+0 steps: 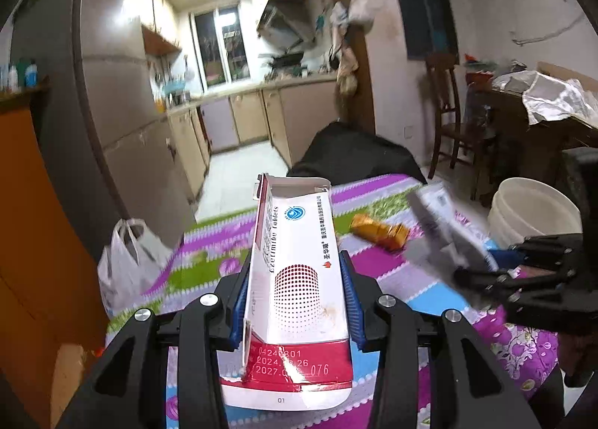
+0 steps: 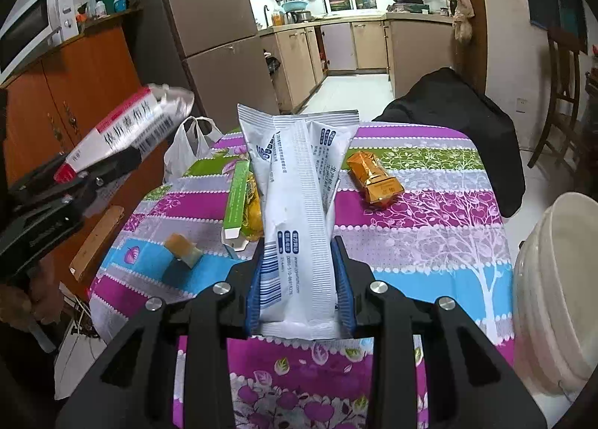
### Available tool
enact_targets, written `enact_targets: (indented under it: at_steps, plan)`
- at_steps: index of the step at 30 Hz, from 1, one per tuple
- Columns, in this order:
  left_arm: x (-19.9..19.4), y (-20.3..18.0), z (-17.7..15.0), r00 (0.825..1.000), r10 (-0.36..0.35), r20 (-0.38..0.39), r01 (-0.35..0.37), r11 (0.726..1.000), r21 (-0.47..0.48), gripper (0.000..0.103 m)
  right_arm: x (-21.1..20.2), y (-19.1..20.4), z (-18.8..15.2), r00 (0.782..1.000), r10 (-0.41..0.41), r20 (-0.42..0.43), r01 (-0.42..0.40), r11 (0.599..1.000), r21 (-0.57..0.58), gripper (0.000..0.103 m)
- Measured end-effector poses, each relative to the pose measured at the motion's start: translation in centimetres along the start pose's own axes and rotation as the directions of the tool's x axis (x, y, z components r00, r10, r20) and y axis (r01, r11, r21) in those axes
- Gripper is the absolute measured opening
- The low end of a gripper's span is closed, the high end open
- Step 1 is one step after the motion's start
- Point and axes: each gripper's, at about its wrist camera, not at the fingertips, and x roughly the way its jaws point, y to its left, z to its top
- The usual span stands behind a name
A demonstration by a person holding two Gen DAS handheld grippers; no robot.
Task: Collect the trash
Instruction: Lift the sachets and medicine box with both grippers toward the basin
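My left gripper (image 1: 297,279) is shut on a white and red tablet box (image 1: 299,279) with an open top flap, held above the table; it also shows in the right wrist view (image 2: 123,129). My right gripper (image 2: 299,264) is shut on a white plastic packet (image 2: 295,204) with blue print, seen blurred in the left wrist view (image 1: 444,227). On the striped floral tablecloth (image 2: 411,242) lie a gold foil wrapper (image 2: 373,176), a green box (image 2: 237,201) beside a yellow wrapper (image 2: 252,215), and a small orange-topped piece (image 2: 183,247).
A white bucket (image 2: 557,298) stands at the table's right edge. A white plastic bag (image 2: 187,148) hangs at the far left corner. A black-draped chair (image 2: 467,118) is behind the table. An orange cabinet (image 2: 74,100) stands left; the kitchen lies beyond.
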Motion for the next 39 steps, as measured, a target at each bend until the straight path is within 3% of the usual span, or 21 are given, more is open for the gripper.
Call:
enact_targets:
  at_steps: [5, 20, 35, 39]
  plan:
    - [-1.9, -1.6, 0.7, 0.998, 0.03, 0.057, -0.032, 0.999, 0.029, 0.043, 0.1, 0.4, -0.5, 1.0, 0.006, -0.017, -0.006, 1.0, 0.0, 0.032]
    - [-3.0, -2.3, 1.6, 0.988, 0.107, 0.115, -0.115, 0.992, 0.06, 0.043, 1.4, 0.7, -1.1, 0.998, 0.043, -0.054, -0.043, 0.999, 0.001, 0.032]
    - [-3.8, -3.1, 2.3, 0.981, 0.127, 0.15, -0.14, 0.987, 0.081, 0.043, 1.0, 0.7, -1.1, 0.997, 0.059, -0.052, -0.059, 0.998, 0.006, 0.032]
    - [-3.3, -3.6, 2.8, 0.985, 0.095, 0.144, -0.109, 0.99, 0.09, 0.043, -0.1, 0.3, -0.4, 0.997, 0.062, -0.039, -0.062, 0.998, 0.003, 0.032]
